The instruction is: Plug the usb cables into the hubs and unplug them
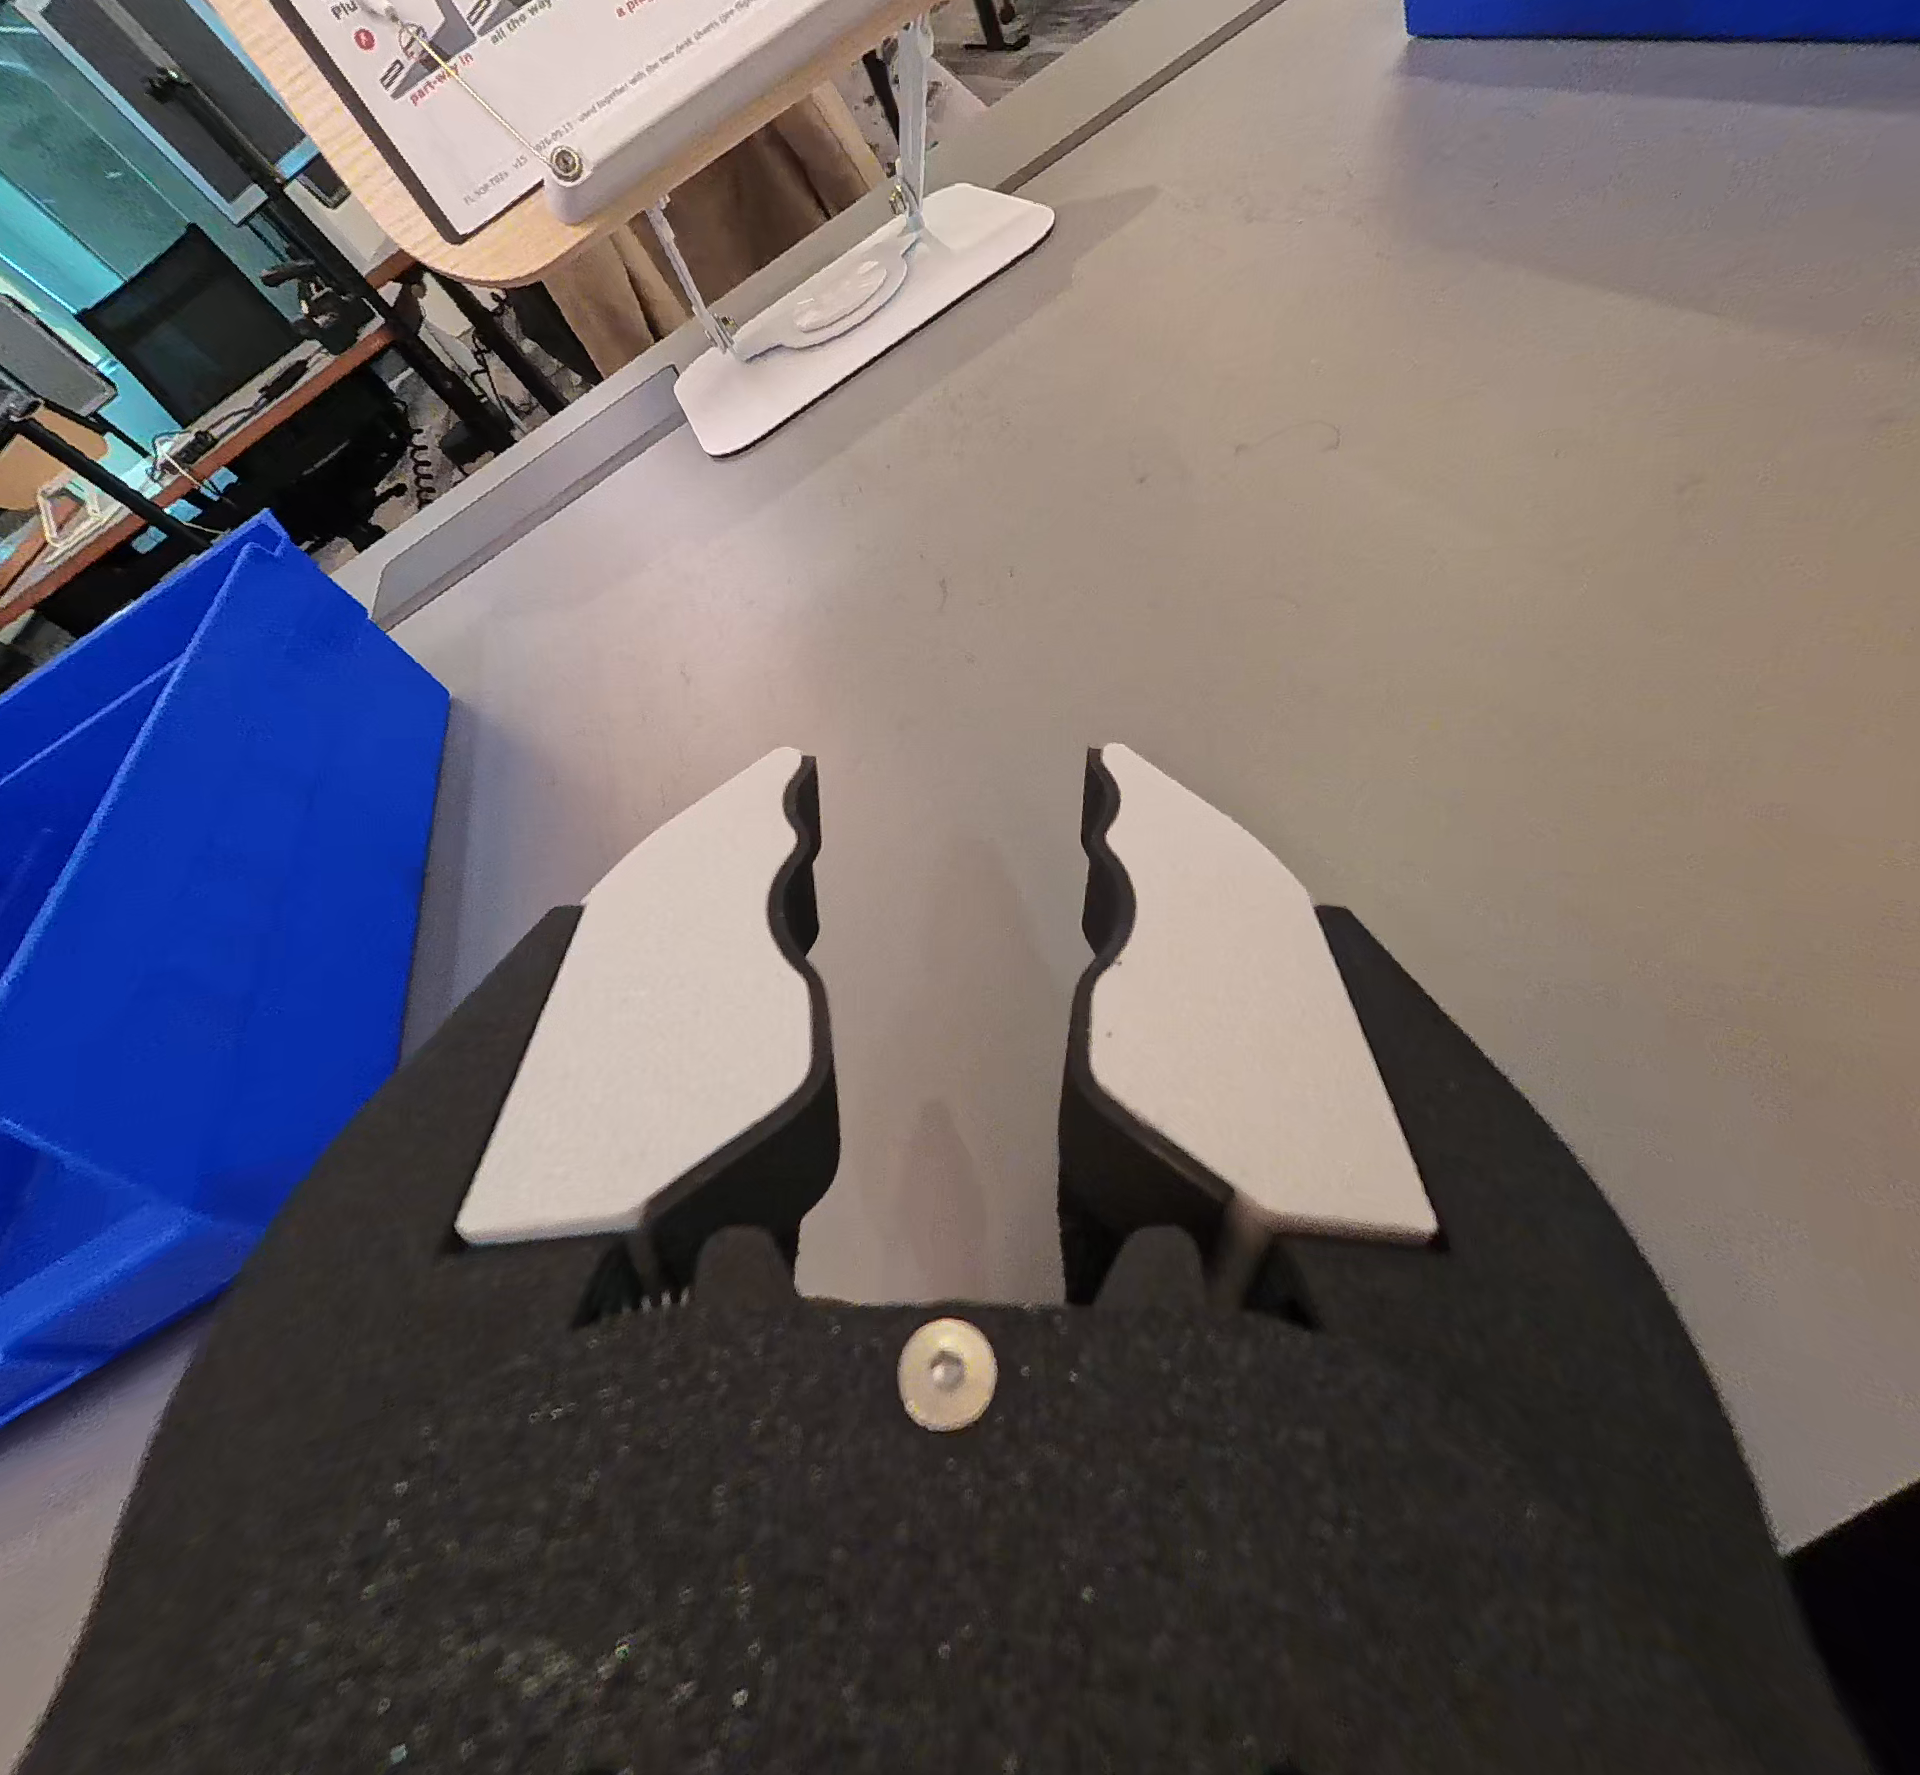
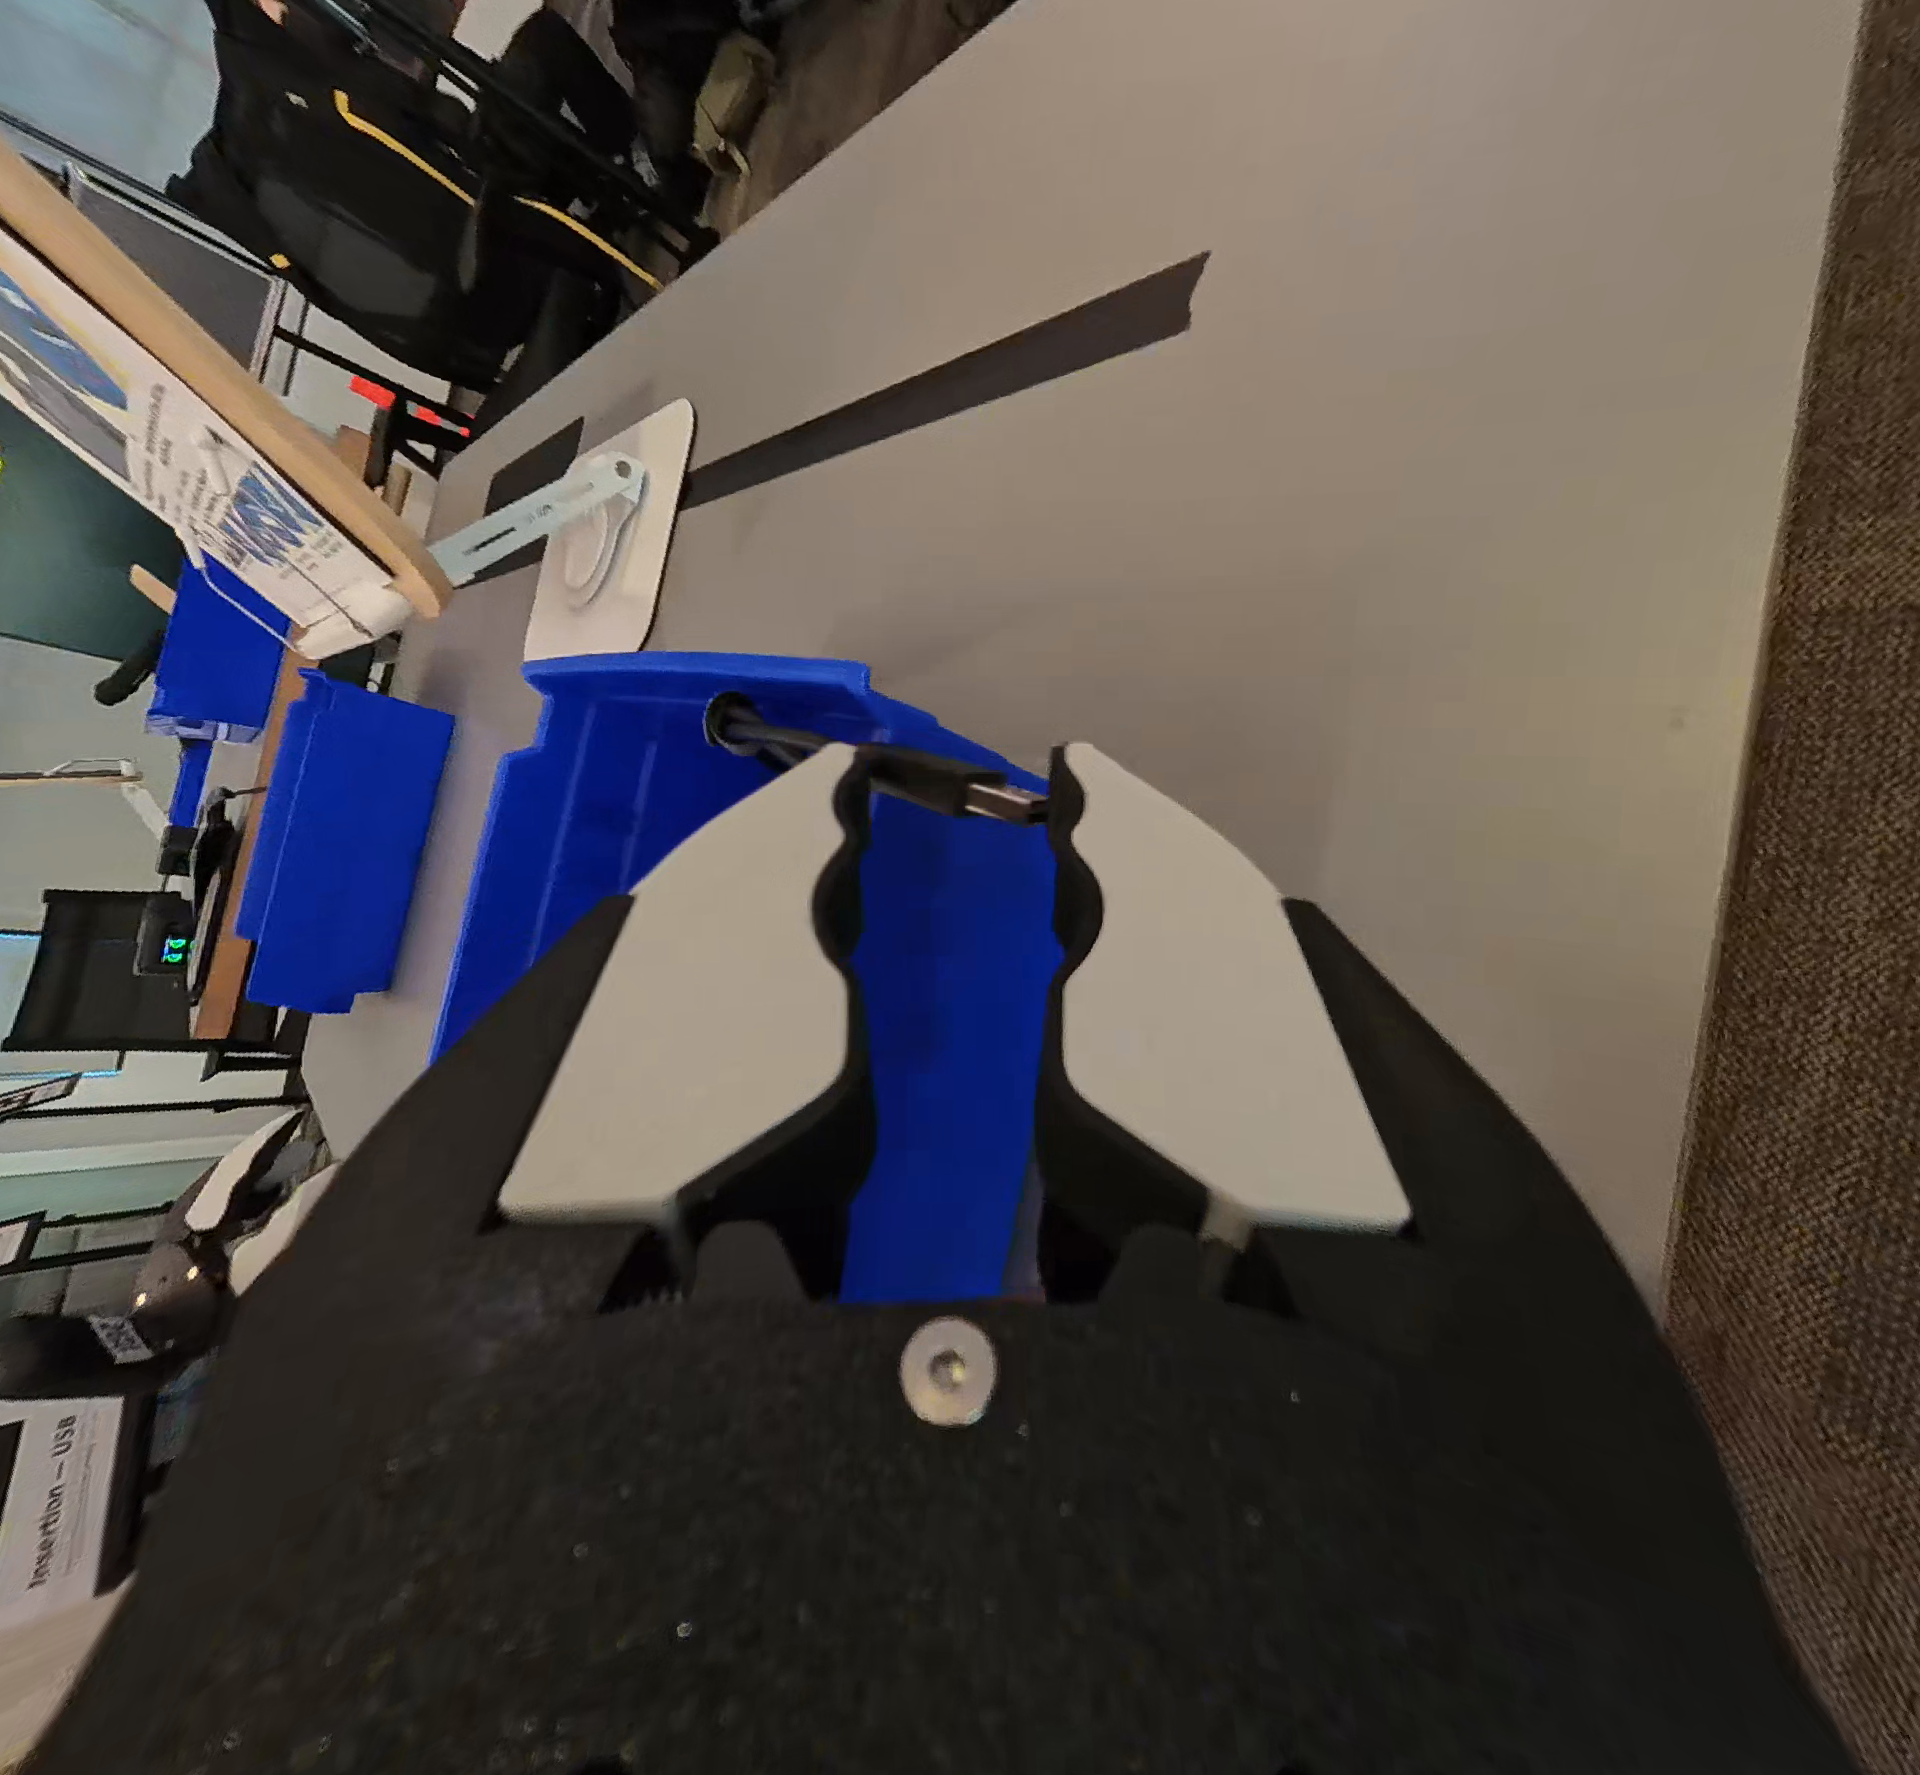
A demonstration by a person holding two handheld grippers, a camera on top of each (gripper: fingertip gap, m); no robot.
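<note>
My right tool (image 2: 951, 785) pinches the black usb plug (image 2: 961, 793) over the blue bin (image 2: 665, 852), ready for a hub. My left tool (image 1: 949, 795) waits apart, empty, above the tabletop (image 1: 1403, 530).

Even, soft indoor light is falling across the matte grey tabletop (image 1: 1351, 582), casting only faint shadows under the white metal stand base (image 1: 862, 323). Wide-angle distortion is bending straight edges near the borders. In the right wrist view, motion blur is smearing the brown speckled carpet (image 2: 1808, 790) and the background, which is rolled sideways.
</note>
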